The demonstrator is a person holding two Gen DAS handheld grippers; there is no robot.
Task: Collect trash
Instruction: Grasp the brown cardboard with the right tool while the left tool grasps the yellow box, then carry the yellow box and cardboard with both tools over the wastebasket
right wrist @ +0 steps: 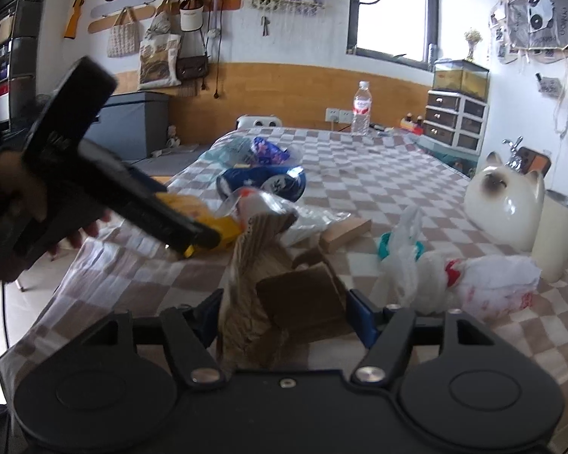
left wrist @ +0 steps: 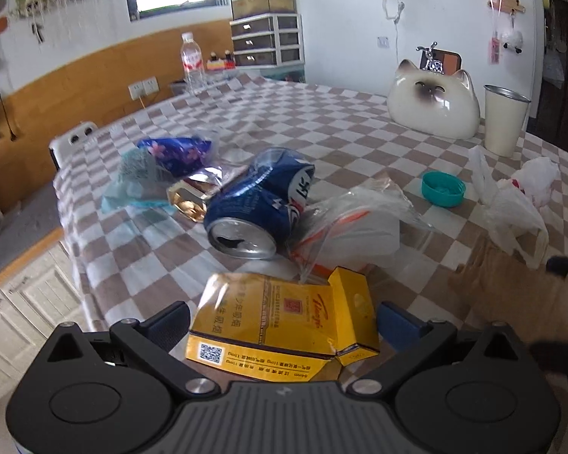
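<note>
The left gripper (left wrist: pixel 283 325) straddles a yellow pack (left wrist: pixel 284 333), fingers spread and not yet clamped, on the checked tabletop (left wrist: pixel 359 128) just in front of a crushed can (left wrist: pixel 259 204). The right gripper (right wrist: pixel 284 314) has its fingers around a brown paper bag (right wrist: pixel 253 287); whether they pinch it is unclear. Likely next: closing on the pack and carrying it to the bag. Only the right view shows the bag's open mouth.

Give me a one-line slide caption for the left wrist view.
Left gripper straddles a yellow cigarette pack on the checkered tablecloth, crushed blue can just beyond.
</note>
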